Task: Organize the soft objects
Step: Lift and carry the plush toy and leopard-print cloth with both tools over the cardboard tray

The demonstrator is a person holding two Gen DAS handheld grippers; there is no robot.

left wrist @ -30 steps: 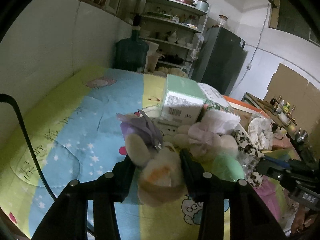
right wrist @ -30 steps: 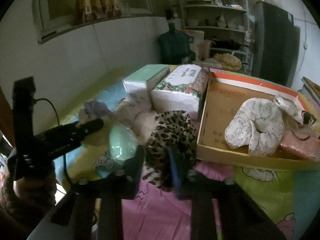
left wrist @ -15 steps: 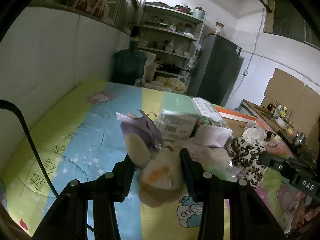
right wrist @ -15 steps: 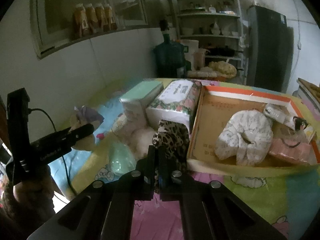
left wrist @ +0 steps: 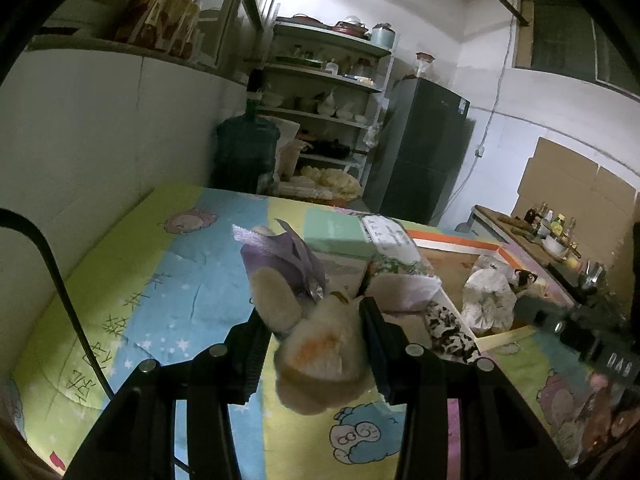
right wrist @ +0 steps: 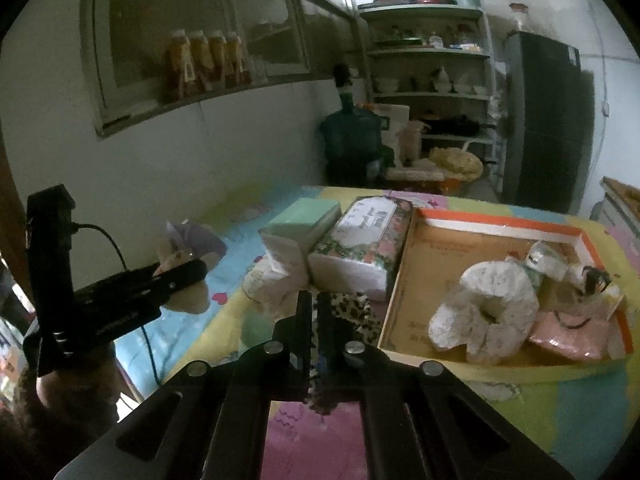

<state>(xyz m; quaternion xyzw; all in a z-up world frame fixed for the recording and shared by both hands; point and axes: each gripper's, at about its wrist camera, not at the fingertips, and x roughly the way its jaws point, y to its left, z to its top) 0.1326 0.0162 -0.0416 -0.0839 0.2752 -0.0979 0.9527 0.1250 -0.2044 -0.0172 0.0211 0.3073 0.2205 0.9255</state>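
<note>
My left gripper (left wrist: 314, 320) is shut on a beige plush toy (left wrist: 320, 352) with a purple bow (left wrist: 284, 260), held above the cartoon bedsheet (left wrist: 160, 280). It also shows in the right wrist view (right wrist: 176, 276). My right gripper (right wrist: 314, 308) is shut on a leopard-print cloth (right wrist: 356, 316), lifted beside the orange-rimmed cardboard box (right wrist: 500, 222). The box holds a white speckled scrunchie (right wrist: 484, 316) and a pink item (right wrist: 568, 332).
A mint green box (right wrist: 300, 228) and a floral tissue pack (right wrist: 360, 240) lie left of the cardboard box. A pale plush (right wrist: 268, 288) and a green soft item (right wrist: 256, 328) lie in front of them. A wall runs along the left.
My left gripper lifted the plush toy up off the sheet. My right gripper closed tight on the leopard cloth and raised it.
</note>
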